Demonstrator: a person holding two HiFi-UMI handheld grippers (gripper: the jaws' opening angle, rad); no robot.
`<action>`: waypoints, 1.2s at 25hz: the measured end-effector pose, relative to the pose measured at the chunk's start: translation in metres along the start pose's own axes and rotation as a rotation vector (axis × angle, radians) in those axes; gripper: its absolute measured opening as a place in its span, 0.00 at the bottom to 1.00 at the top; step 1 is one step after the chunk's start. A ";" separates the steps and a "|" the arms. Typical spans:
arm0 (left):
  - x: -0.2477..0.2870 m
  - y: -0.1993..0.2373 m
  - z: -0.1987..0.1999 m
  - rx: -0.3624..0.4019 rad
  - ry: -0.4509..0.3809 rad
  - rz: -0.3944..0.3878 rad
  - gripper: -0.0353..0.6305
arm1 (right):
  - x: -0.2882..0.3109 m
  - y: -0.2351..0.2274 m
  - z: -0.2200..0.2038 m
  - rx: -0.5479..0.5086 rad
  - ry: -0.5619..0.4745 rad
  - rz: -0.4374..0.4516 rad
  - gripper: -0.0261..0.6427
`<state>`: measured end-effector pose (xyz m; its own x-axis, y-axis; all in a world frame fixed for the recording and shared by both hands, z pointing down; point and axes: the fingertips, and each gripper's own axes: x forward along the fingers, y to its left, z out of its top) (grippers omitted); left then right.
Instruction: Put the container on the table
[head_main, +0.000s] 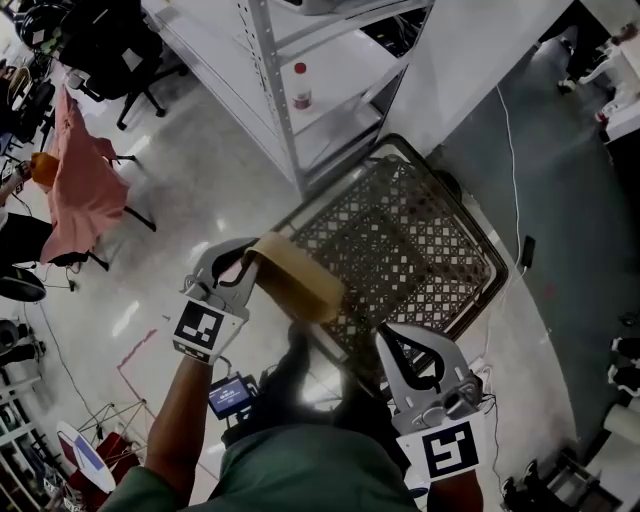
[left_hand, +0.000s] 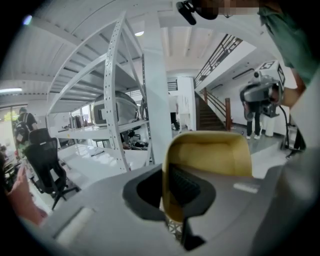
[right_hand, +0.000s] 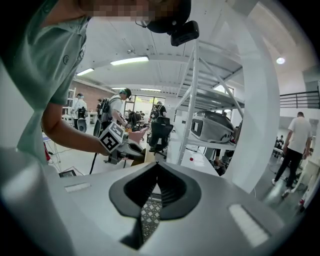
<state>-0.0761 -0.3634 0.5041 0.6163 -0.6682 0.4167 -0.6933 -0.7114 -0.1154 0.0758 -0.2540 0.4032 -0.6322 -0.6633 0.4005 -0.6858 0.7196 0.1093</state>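
You hold the container (head_main: 400, 250), a dark lattice crate, in the air between your two grippers. It is just in front of the white shelving rack (head_main: 275, 90), and its far corner reaches close to the rack's lowest shelf.

Your left gripper (head_main: 250, 265) is clamped on a tan piece (head_main: 300, 285) that folds over the crate's rim on the side turned away from the rack. In the left gripper view the pads pinch that tan piece, and a little lattice shows beneath it.

Your right gripper (head_main: 405, 345) grips the crate's wall at the corner farthest from the rack. In the right gripper view its jaws are pressed together on a thin strip of the mesh.

A red-capped bottle (head_main: 301, 86) stands on one of the rack's shelves, above and beyond the crate. A pink cloth (head_main: 80, 180) hangs over a chair well off to the left of the rack. The glossy floor (head_main: 200, 190) lies between the cloth and the rack.
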 end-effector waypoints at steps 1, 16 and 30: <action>0.004 0.000 -0.008 -0.004 0.013 -0.004 0.07 | 0.002 0.000 -0.003 0.004 0.002 0.003 0.05; 0.070 0.001 -0.115 -0.098 0.181 -0.033 0.07 | 0.029 0.000 -0.053 0.069 0.049 0.042 0.05; 0.115 -0.005 -0.184 -0.141 0.304 -0.064 0.07 | 0.048 0.002 -0.087 0.126 0.087 0.072 0.05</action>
<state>-0.0705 -0.3961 0.7181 0.5354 -0.5125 0.6714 -0.7146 -0.6986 0.0365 0.0753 -0.2669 0.5020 -0.6515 -0.5866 0.4811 -0.6828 0.7297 -0.0350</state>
